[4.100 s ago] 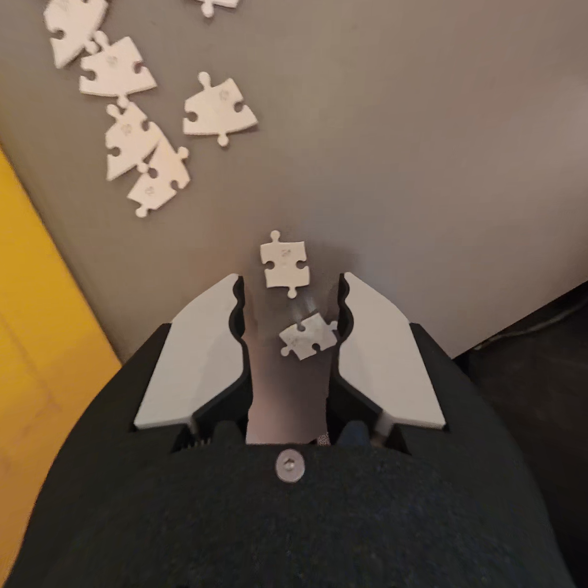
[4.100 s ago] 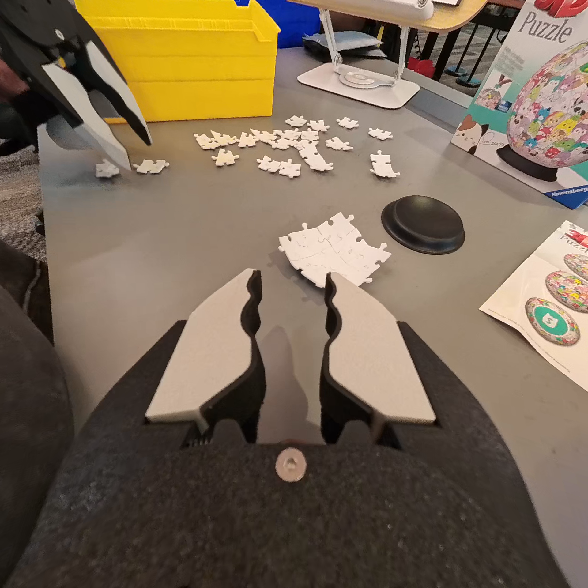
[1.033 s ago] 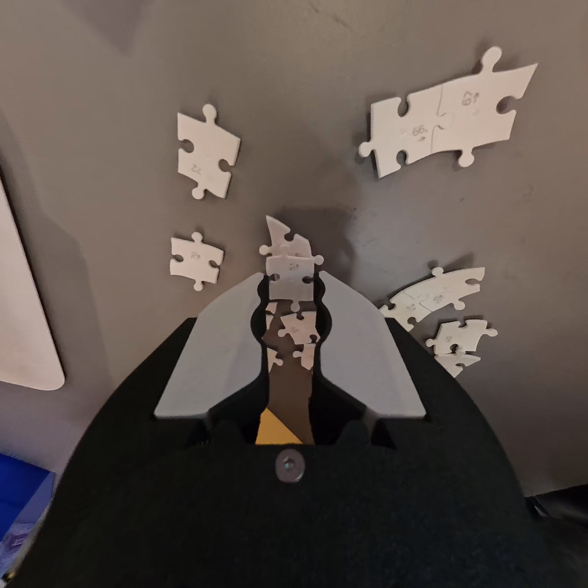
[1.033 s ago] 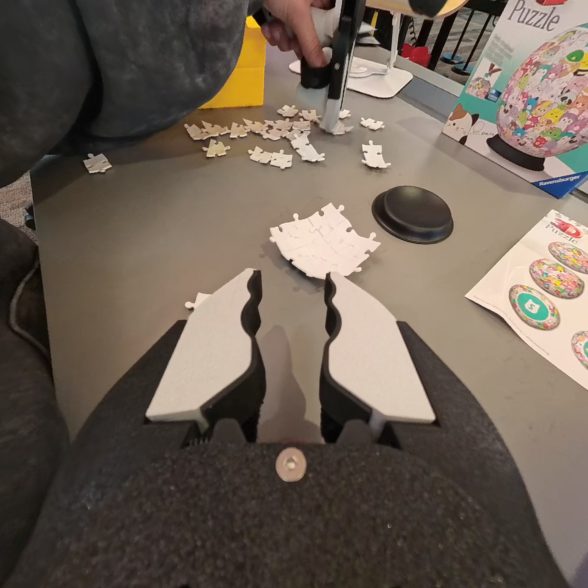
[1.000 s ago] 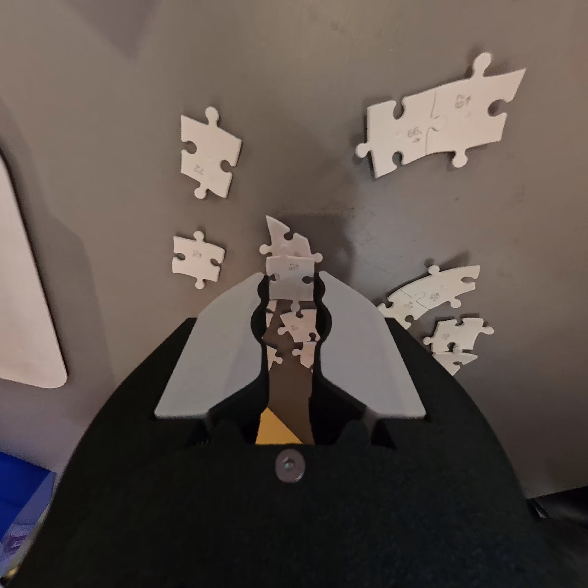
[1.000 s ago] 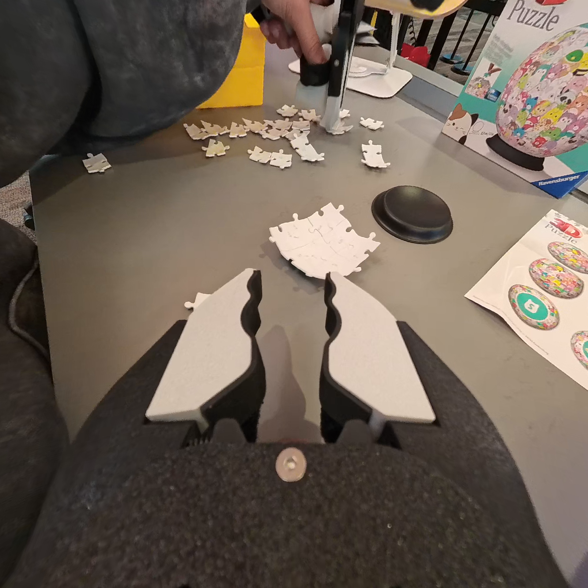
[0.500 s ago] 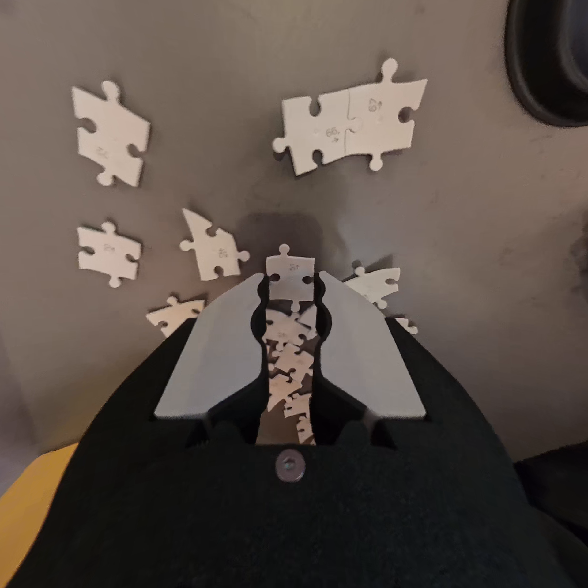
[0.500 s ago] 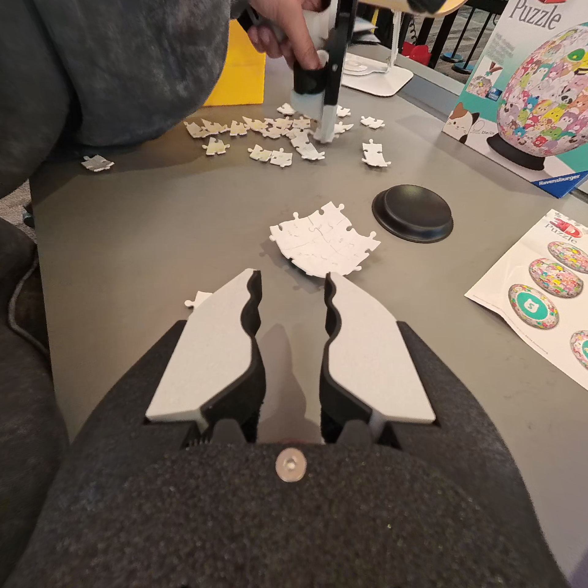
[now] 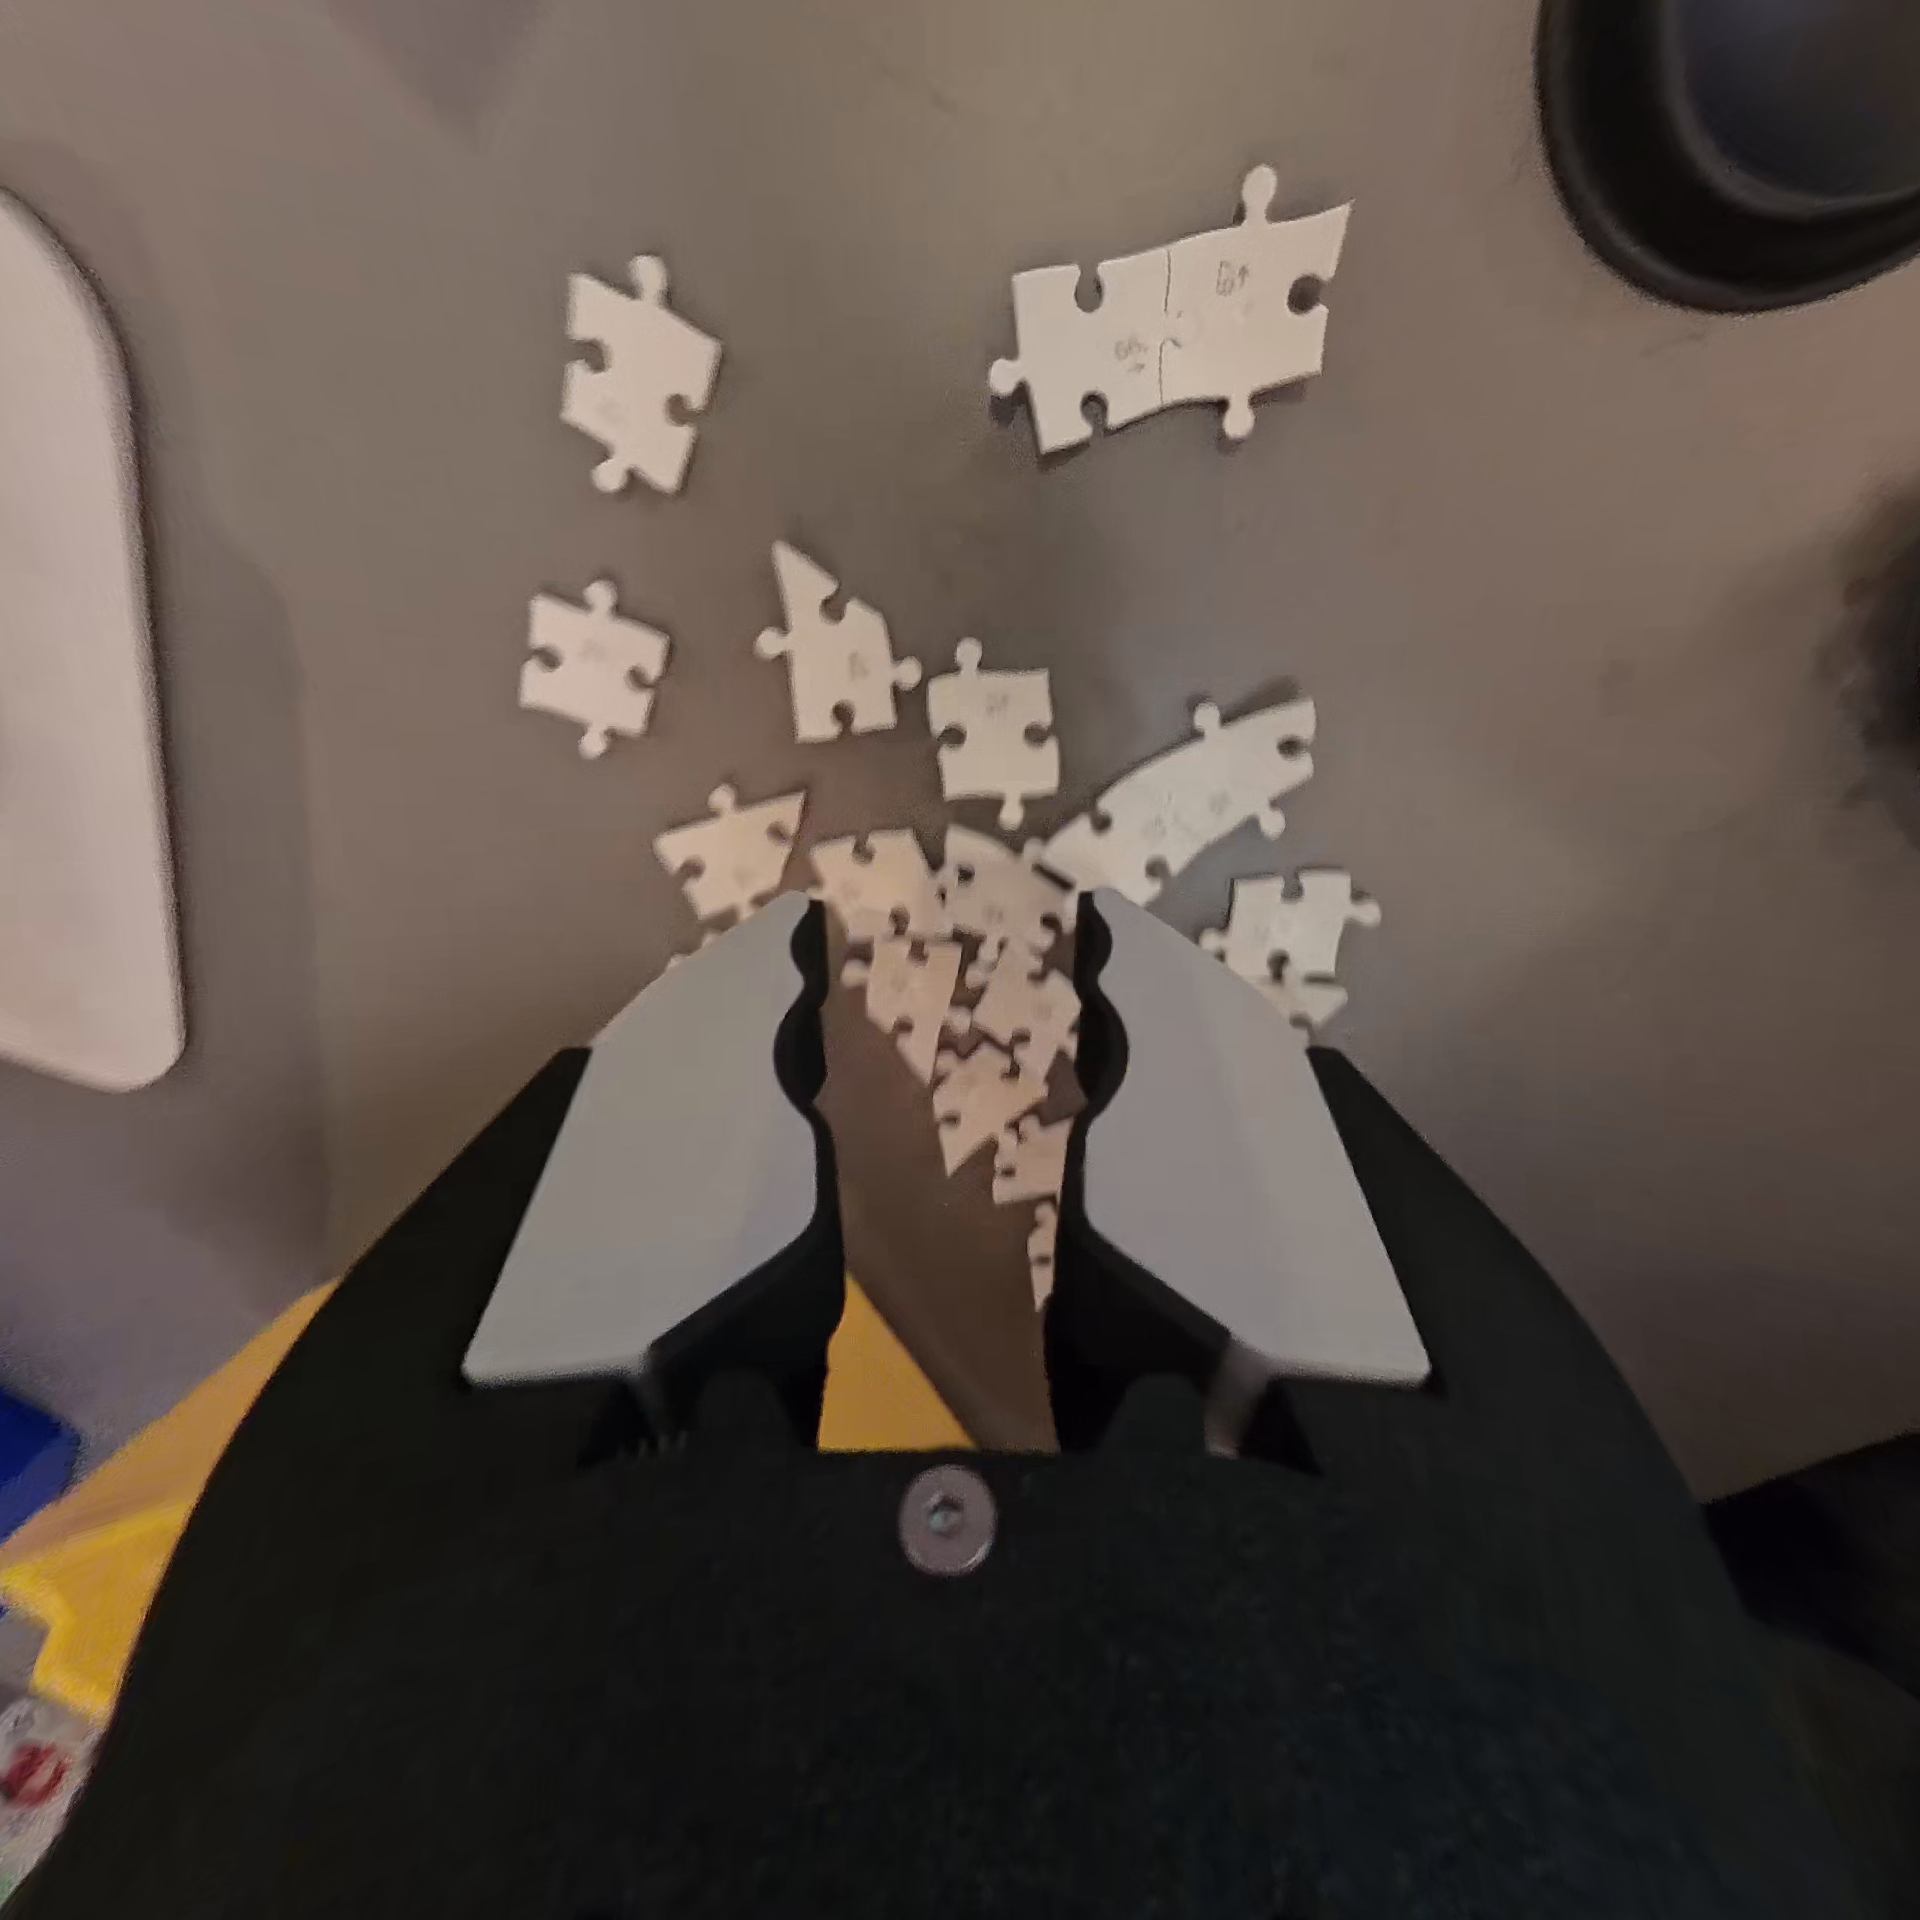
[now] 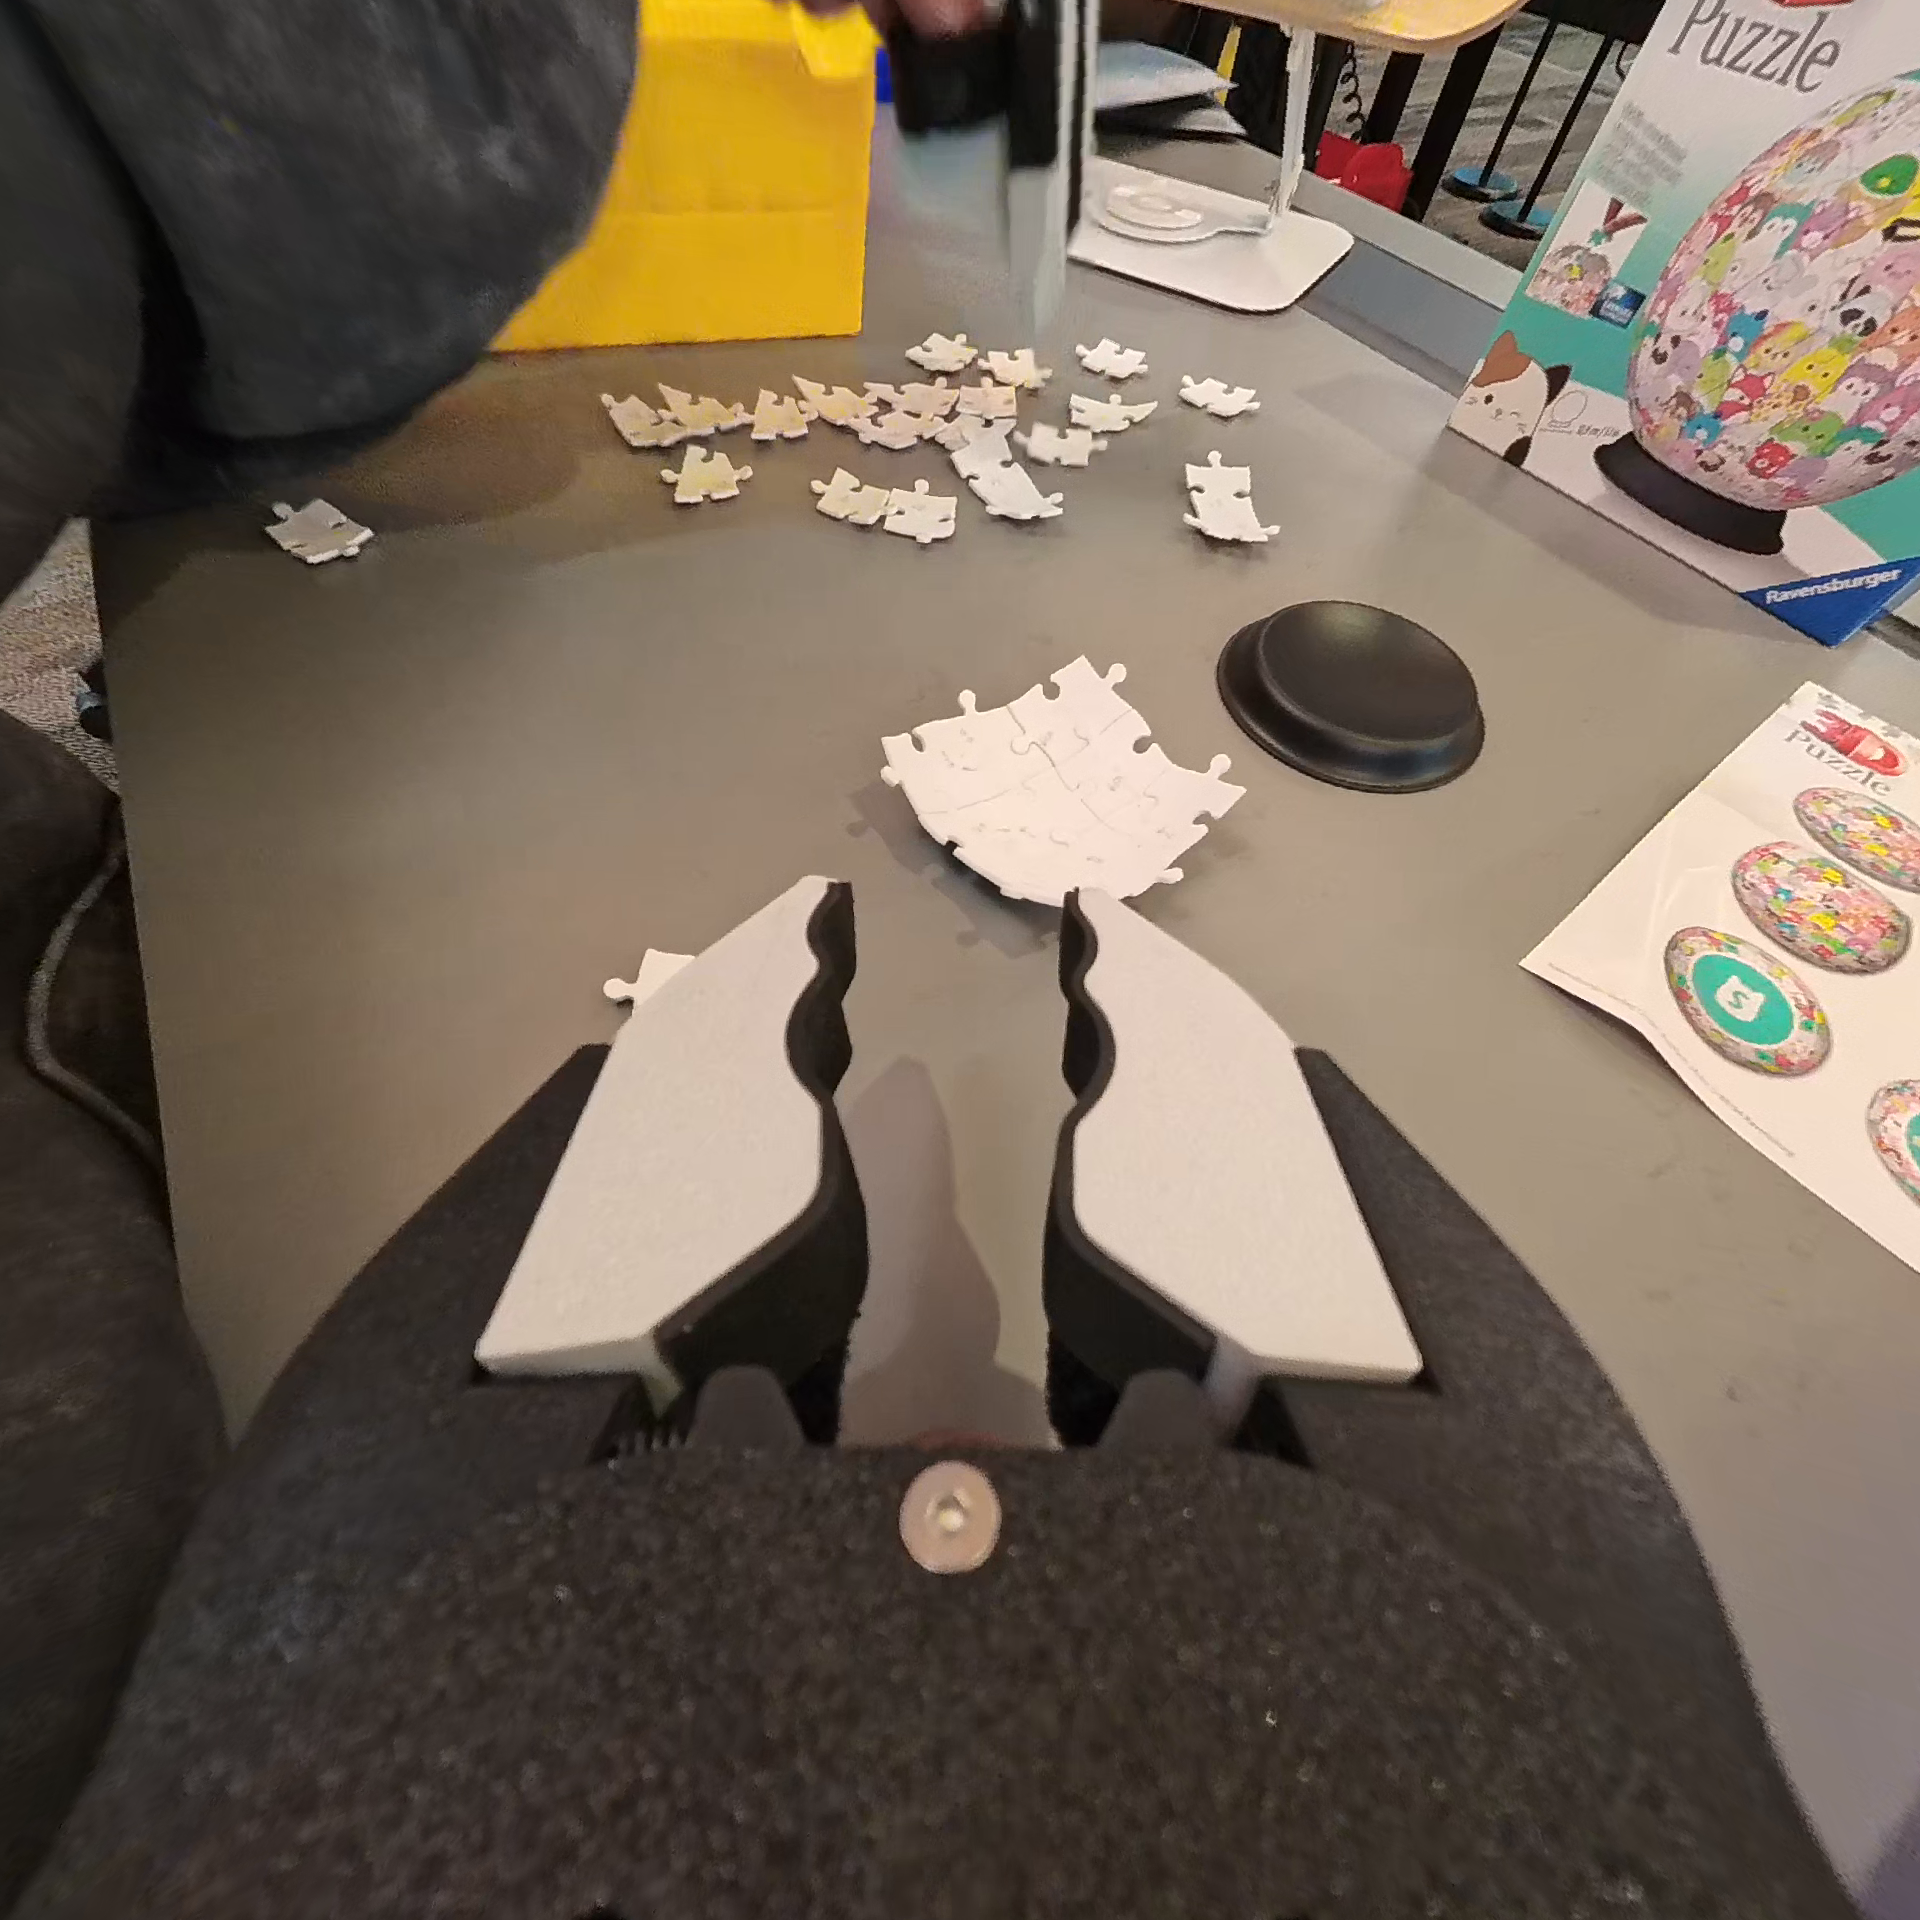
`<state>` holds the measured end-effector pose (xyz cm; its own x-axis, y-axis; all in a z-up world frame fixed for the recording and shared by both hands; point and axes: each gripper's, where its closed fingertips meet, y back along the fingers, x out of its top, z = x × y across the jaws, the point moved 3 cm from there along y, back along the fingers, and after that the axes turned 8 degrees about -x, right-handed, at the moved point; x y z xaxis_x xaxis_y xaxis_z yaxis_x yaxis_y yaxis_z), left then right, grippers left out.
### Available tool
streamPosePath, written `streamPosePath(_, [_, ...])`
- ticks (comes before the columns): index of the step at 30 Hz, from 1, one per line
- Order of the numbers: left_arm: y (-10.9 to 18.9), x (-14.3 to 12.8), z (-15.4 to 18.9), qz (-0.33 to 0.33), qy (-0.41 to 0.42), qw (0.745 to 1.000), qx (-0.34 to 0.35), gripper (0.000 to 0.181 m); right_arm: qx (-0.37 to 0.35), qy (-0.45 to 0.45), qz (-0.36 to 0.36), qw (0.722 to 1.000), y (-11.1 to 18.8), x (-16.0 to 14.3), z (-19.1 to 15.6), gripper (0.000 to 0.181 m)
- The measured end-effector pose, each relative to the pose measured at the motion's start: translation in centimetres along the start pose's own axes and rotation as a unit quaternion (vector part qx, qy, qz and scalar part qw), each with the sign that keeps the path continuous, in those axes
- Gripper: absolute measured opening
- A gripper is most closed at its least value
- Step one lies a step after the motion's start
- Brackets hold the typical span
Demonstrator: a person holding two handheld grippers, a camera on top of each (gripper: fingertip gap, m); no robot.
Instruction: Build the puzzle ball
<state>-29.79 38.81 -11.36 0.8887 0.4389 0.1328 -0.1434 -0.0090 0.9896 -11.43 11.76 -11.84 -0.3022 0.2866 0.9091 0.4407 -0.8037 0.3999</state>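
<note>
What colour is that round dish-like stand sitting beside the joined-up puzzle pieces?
Black, plain and matte. The round stand shows best in the right wrist view.

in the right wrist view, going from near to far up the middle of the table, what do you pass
right gripper → joined curved patch of white pieces → scattered loose pieces → left gripper hanging above them, blurred.
</note>
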Motion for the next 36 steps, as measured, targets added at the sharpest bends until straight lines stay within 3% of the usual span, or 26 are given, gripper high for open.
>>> streamPosePath(5, [8.5, -5.2, 2.1, 0.085, 0.024, 0.993, 0.072, 0.044, -0.005, 0.005, 0.000, 1.000, 0.1, 0.1, 0.0, 0.037])
streamPosePath(8, [10.9, -10.5, 5.0, 0.150, 0.052, 0.982, 0.100, 0.039, -0.006, 0.005, -0.003, 1.000, -0.1, 0.0, 0.0, 0.038])
streamPosePath(10, [10.4, -14.6, 7.5, 0.181, 0.060, 0.976, 0.102, 0.035, -0.006, 0.009, -0.007, 1.000, -0.3, -0.1, -0.1, 0.037])
streamPosePath(13, [6.5, -20.0, 12.3, 0.196, 0.063, 0.977, 0.058, 0.036, 0.000, 0.017, -0.013, 1.000, -0.8, -0.2, -0.6, 0.037])
streamPosePath(17, [1.2, -24.4, 16.5, 0.202, 0.078, 0.976, -0.001, 0.040, 0.009, 0.025, -0.016, 1.000, -1.2, -0.2, -1.5, 0.037])
streamPosePath(23, [-2.4, -26.0, 16.0, 0.200, 0.094, 0.975, -0.001, 0.032, 0.009, 0.044, -0.024, 0.999, -1.4, -0.1, -2.4, 0.037])
streamPosePath(25, [-2.5, -25.7, 15.9, 0.216, 0.086, 0.973, 0.004, 0.018, 0.002, 0.053, -0.028, 0.998, -1.3, -0.2, -2.5, 0.036])
streamPosePath(28, [-3.0, -25.3, 16.2, 0.218, 0.078, 0.973, -0.010, 0.024, -0.005, 0.062, -0.028, 0.998, -1.2, -0.2, -2.4, 0.035])
streamPosePath(36, [-3.1, -24.9, 15.2, 0.226, 0.071, 0.972, 0.013, 0.018, -0.005, 0.062, -0.027, 0.998, -1.4, -0.3, -2.3, 0.034])
